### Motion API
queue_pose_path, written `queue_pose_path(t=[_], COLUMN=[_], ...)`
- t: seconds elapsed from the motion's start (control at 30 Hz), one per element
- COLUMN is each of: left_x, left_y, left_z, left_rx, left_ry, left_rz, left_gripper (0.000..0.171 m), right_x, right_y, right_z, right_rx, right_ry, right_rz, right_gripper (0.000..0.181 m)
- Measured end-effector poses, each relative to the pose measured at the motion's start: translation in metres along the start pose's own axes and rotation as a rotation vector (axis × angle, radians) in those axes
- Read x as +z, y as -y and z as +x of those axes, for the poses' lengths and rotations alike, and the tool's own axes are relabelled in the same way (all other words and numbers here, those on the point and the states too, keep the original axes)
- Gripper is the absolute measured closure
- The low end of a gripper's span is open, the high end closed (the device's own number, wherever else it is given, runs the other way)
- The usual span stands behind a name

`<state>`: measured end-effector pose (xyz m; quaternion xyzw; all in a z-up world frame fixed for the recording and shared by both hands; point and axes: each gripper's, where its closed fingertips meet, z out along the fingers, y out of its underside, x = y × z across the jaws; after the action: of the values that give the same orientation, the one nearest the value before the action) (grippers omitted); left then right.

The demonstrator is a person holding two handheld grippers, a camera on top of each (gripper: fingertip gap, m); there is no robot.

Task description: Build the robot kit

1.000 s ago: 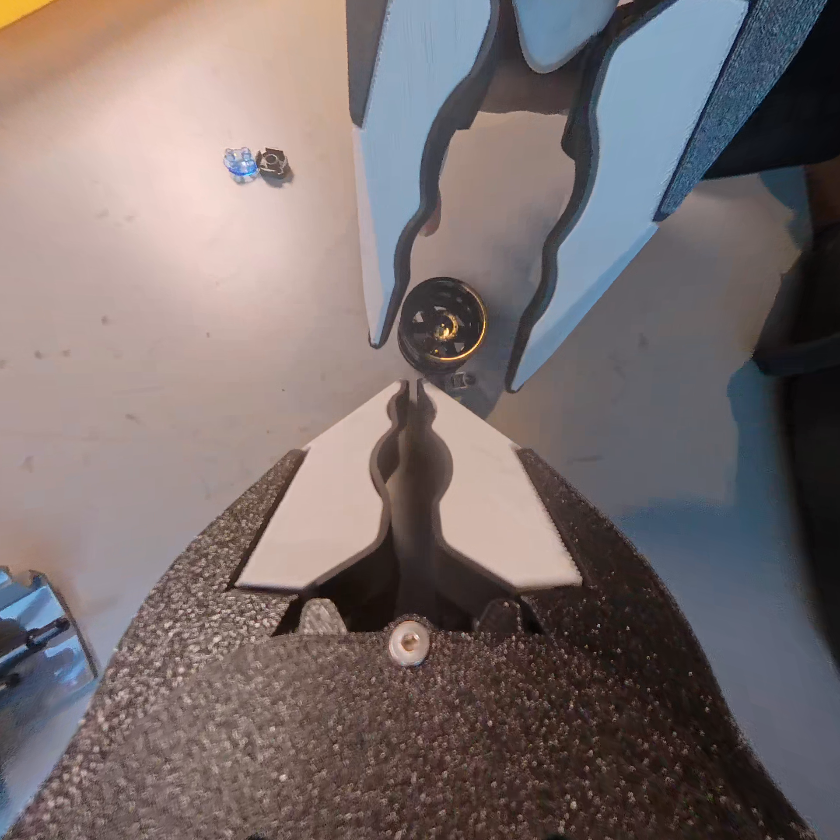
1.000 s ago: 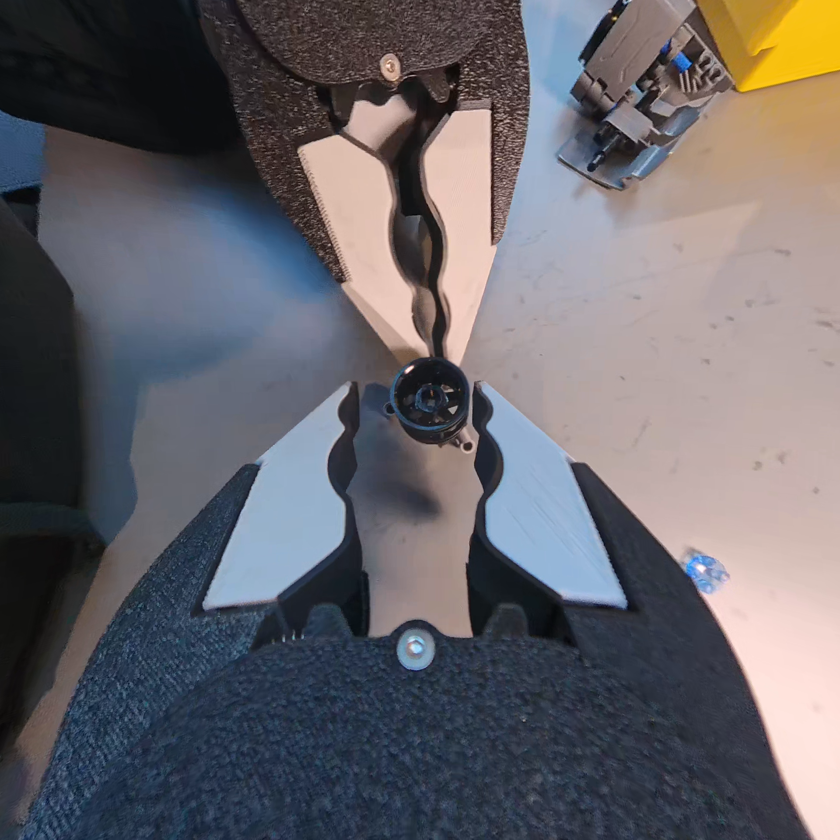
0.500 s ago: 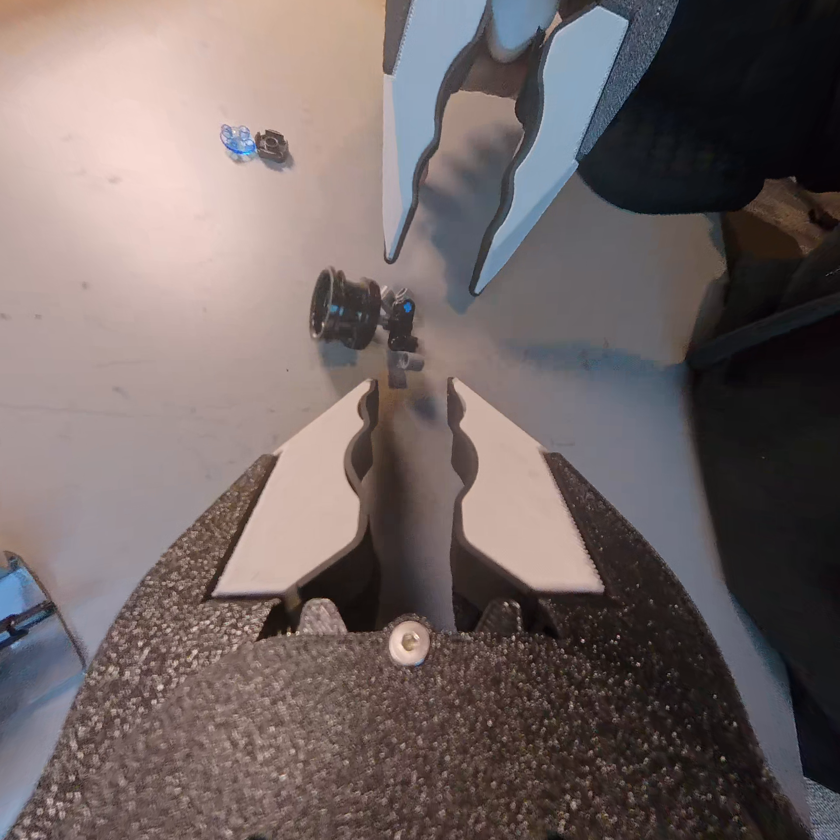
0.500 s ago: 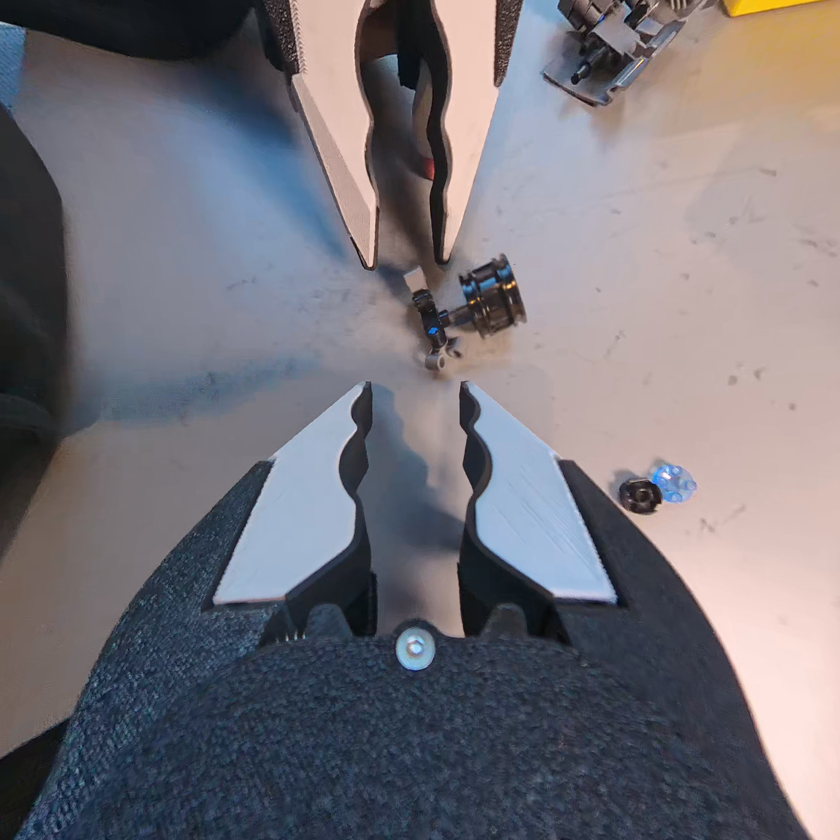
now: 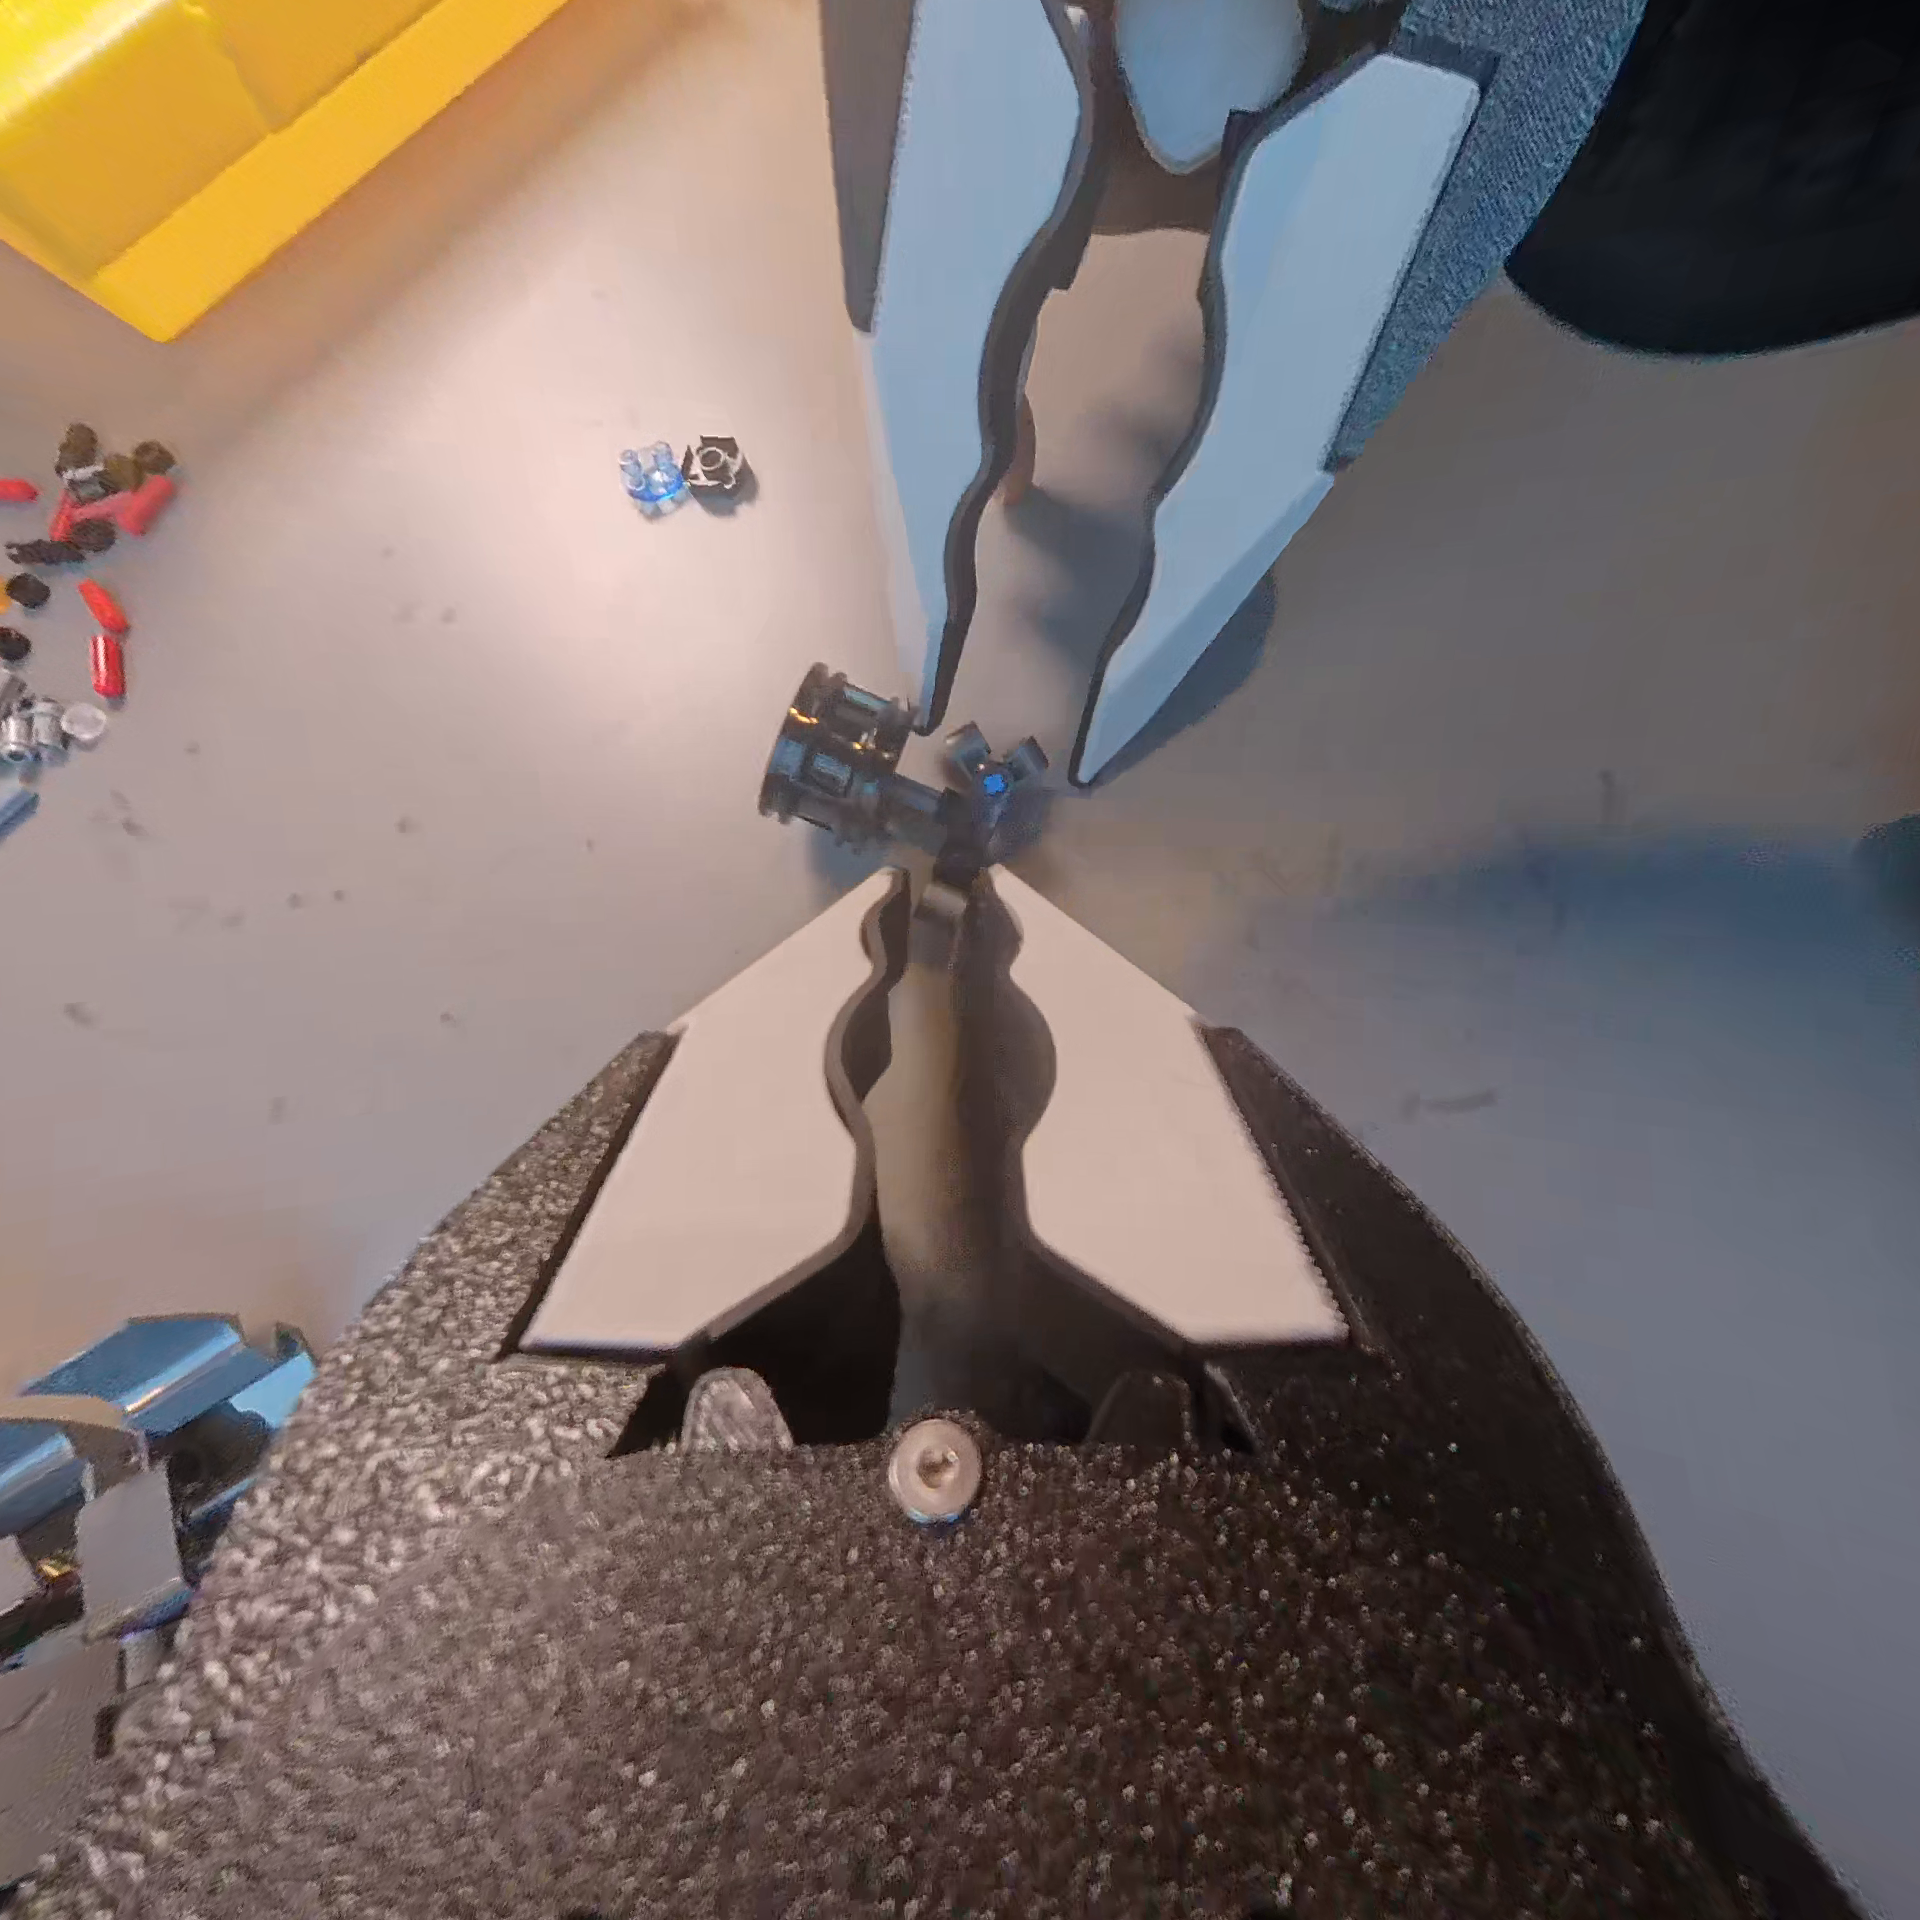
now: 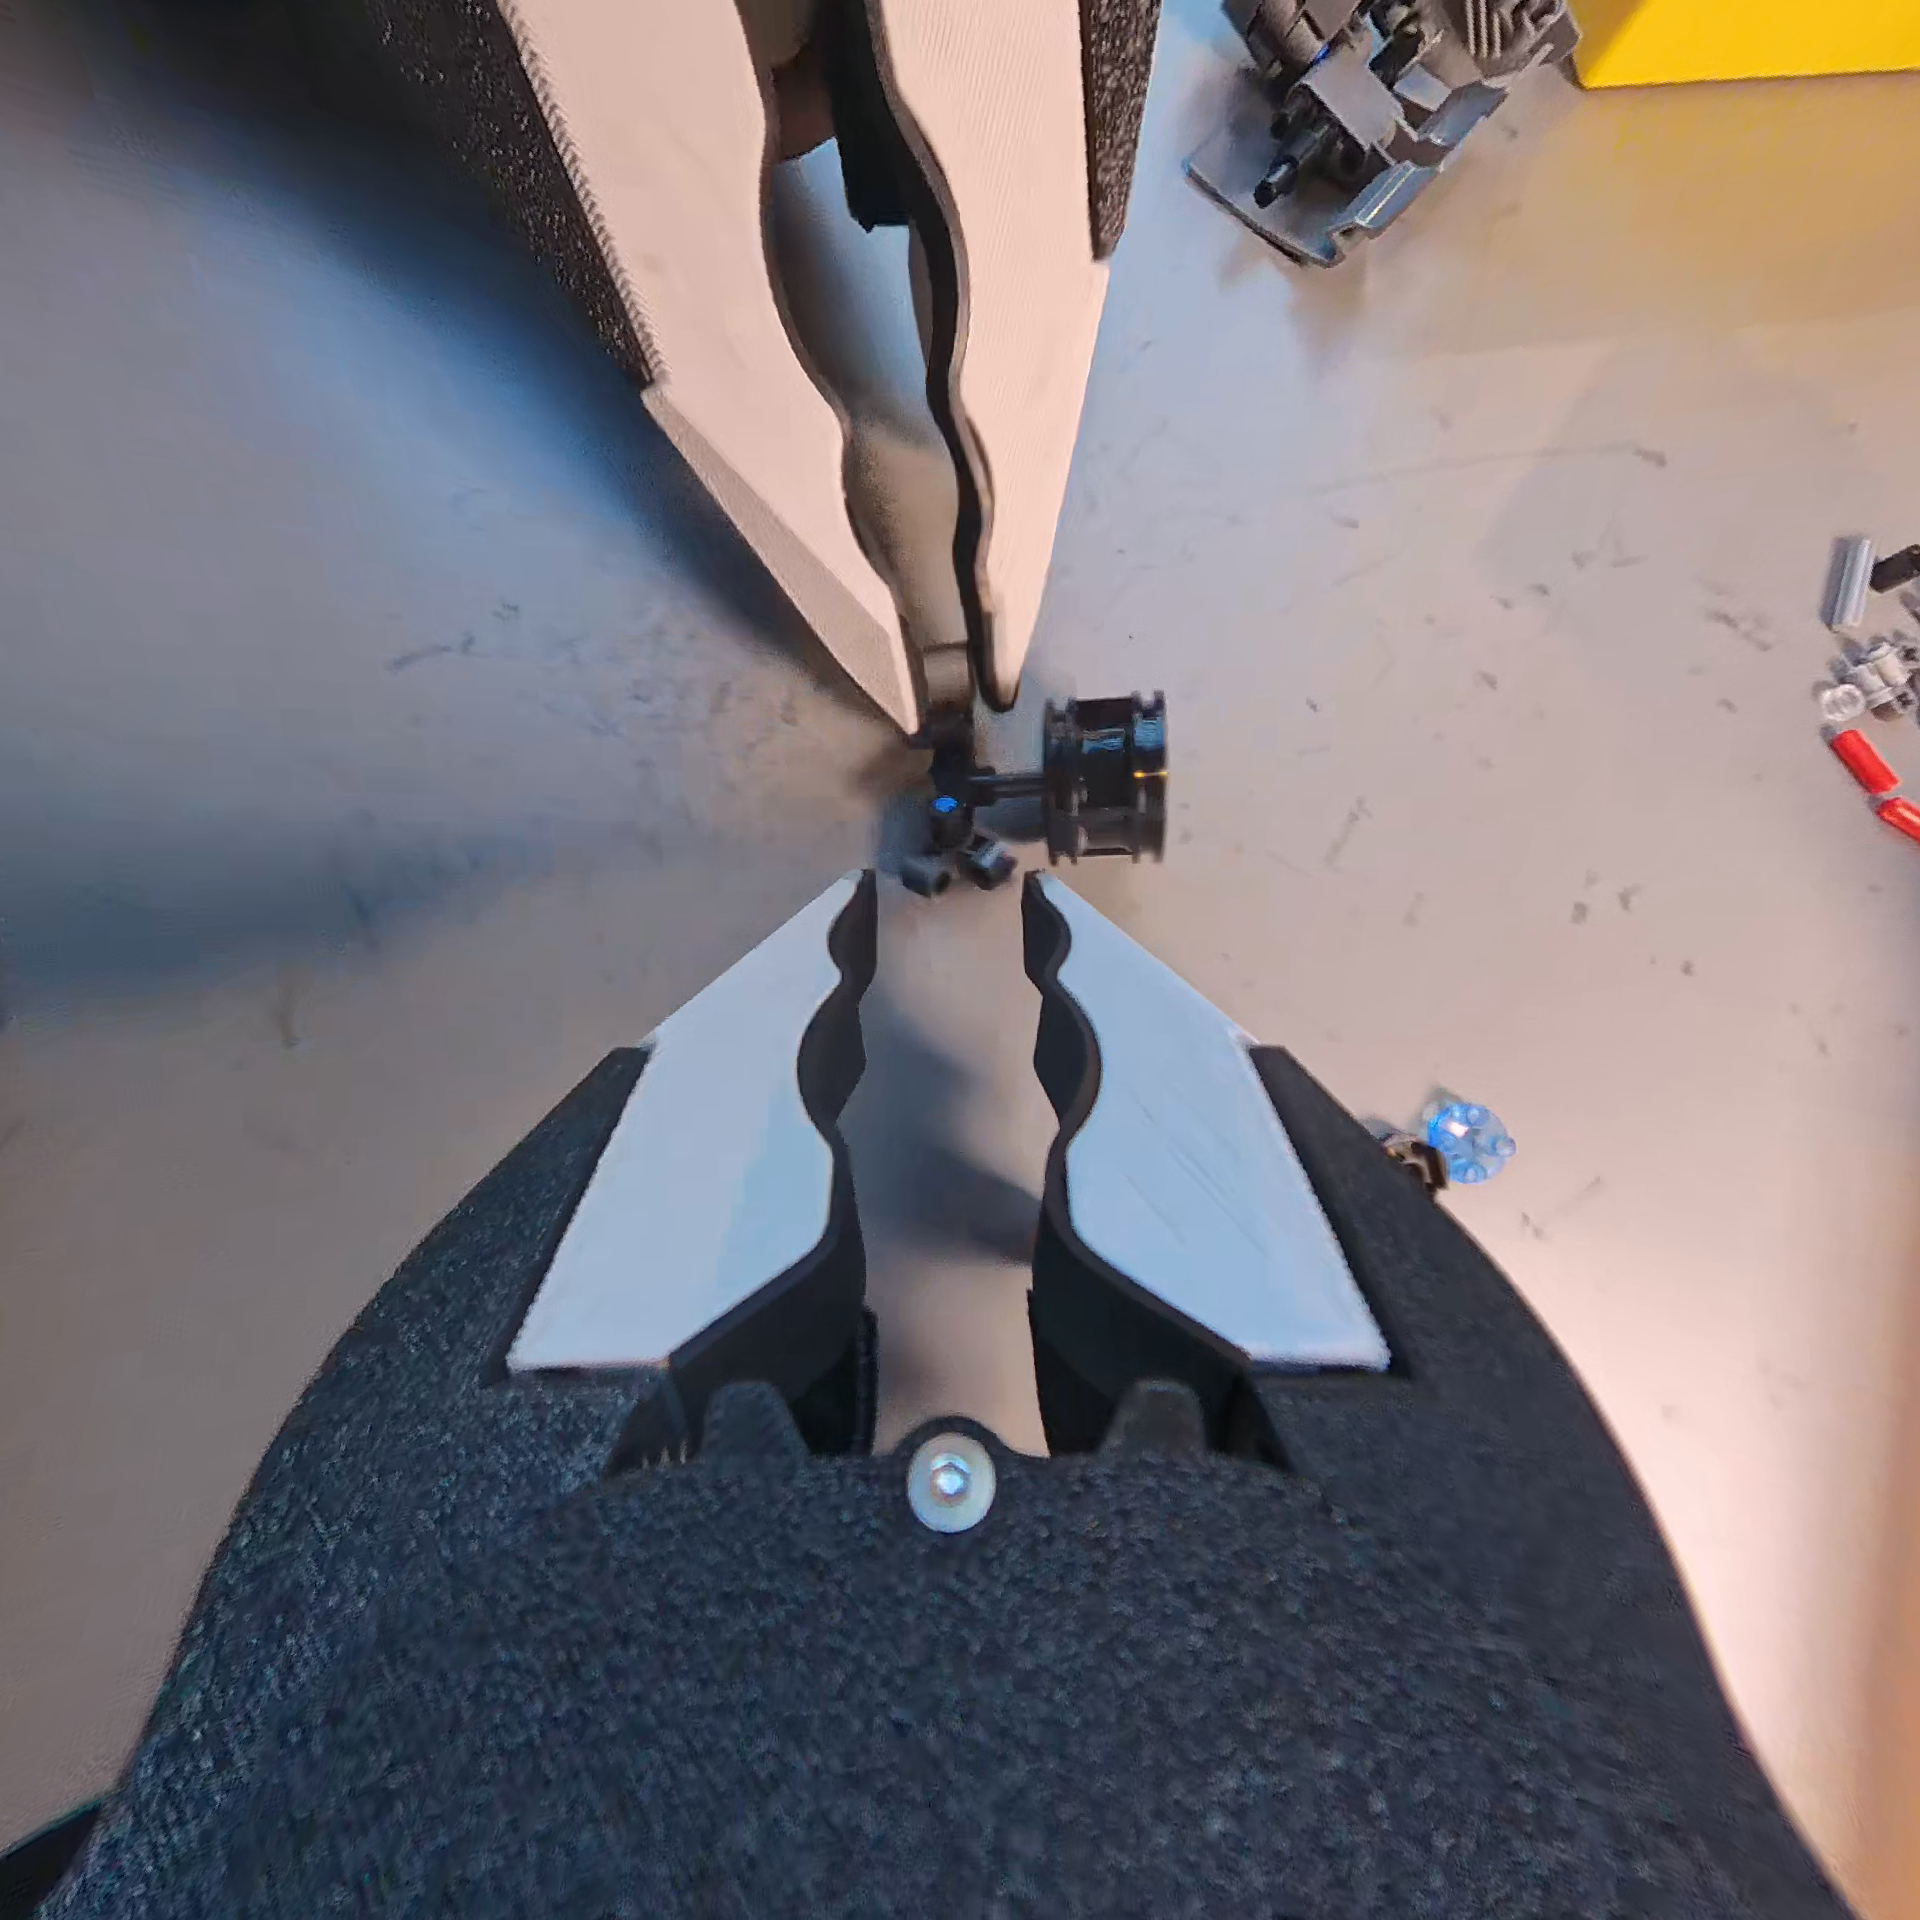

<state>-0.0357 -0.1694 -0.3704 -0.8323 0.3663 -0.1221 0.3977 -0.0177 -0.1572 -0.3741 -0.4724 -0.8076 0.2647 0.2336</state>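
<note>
A small black wheel hub on a short axle joins a dark connector with a blue pin and grey ends. My left gripper is shut on one grey end of this connector, just above the beige table. In the right wrist view the wheel hub sticks out to the right of the left gripper. My right gripper is open and empty, its tips just short of the connector's other grey ends. In the left wrist view one fingertip of the right gripper is close beside the wheel hub.
A clear blue round plate and a small black piece lie on the table. A yellow box stands beyond several loose small parts. A grey brick model sits beside the left gripper. Both grippers' tips are close together, under 4 cm apart. My right gripper's tips are some 9 cm from the small black piece.
My left gripper has shut on the connector's grey end, which lay free before open jaws half a second ago. The right gripper has moved closer, with its tips beside the wheel piece.
</note>
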Motion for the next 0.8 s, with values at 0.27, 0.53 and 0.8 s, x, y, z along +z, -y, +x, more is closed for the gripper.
queue_pose_path(t=[0.27,0.53,0.8], left_x=[0.0009,0.0003,-0.0013], left_y=[-0.0064,-0.0069,-0.0088], left_z=[0.0045,0.0027,-0.0002], left_rx=[0.259,0.378,0.357], left_ry=[0.088,0.153,0.172], left_rz=[-0.071,-0.107,-0.132], left_gripper=[0.166,0.165,0.165], right_x=[-0.0013,-0.0007,-0.002], right_y=[0.0021,0.0008,0.0056], right_z=[0.0021,-0.0006,0.0034], right_rx=[-0.101,-0.264,-0.279], right_ry=[-0.039,-0.079,-0.123], right_rz=[0.027,0.006,0.017], right_gripper=[0.165,0.174,0.168])
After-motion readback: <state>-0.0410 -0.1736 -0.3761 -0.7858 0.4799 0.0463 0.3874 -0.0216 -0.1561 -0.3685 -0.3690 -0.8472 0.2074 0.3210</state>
